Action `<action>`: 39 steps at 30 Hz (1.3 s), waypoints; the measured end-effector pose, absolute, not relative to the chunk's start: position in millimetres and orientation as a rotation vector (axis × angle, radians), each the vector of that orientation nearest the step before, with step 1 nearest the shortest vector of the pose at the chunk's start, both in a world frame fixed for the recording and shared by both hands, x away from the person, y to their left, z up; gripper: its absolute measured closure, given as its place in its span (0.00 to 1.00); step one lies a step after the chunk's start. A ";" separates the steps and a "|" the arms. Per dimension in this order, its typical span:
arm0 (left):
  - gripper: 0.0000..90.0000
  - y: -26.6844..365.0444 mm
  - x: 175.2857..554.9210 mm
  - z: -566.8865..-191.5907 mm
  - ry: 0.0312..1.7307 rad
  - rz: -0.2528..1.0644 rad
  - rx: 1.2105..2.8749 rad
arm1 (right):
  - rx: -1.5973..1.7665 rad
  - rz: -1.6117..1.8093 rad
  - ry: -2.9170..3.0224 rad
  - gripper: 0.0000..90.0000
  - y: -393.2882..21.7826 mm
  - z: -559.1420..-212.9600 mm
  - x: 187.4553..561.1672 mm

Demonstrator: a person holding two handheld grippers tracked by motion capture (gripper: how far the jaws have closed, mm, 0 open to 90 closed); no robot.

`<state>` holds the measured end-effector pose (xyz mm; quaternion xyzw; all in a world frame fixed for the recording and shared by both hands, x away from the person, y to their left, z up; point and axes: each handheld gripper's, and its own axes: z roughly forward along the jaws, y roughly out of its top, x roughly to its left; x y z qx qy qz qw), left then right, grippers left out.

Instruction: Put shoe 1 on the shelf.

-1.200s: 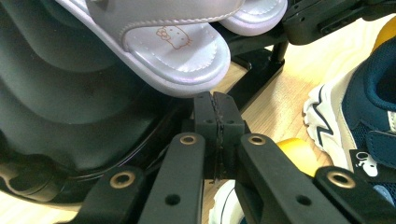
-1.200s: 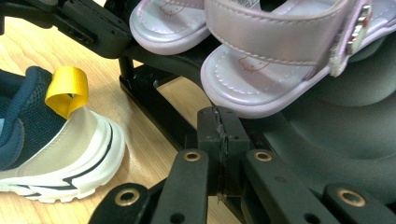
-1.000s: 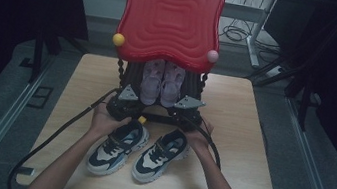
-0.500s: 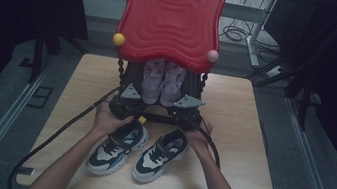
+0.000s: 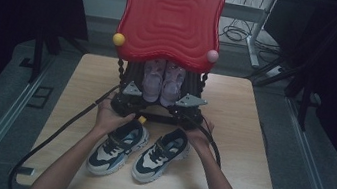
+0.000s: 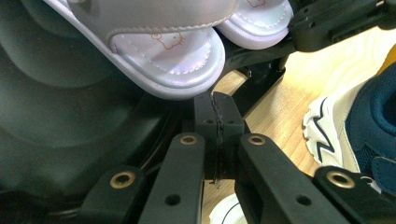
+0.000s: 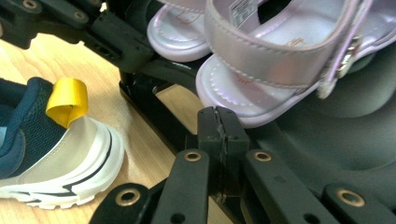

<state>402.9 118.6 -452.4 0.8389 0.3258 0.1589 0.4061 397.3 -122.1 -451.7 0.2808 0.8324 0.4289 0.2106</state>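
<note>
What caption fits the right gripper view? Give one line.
Shut right gripper below a pink sandal on a black rack; sneaker alongside.

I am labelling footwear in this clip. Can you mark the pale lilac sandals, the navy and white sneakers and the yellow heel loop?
Pale lilac strap sandals (image 7: 261,88): right gripper view, front strap of the nearer sandal.
Navy and white sneakers (image 5: 117,146): high view, laces of the left sneaker.
Yellow fabric heel loop (image 7: 68,101): right gripper view, middle of the loop.
</note>
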 end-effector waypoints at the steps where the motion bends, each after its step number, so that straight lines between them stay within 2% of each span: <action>1: 1.00 118.0 403.6 -452.1 0.827 0.395 2.116 | 0.780 1.188 2.319 0.99 -121.9 -452.0 397.3; 39: 1.00 118.3 409.3 -449.8 0.868 0.346 2.075 | 0.757 1.173 2.352 0.99 -112.0 -454.4 401.4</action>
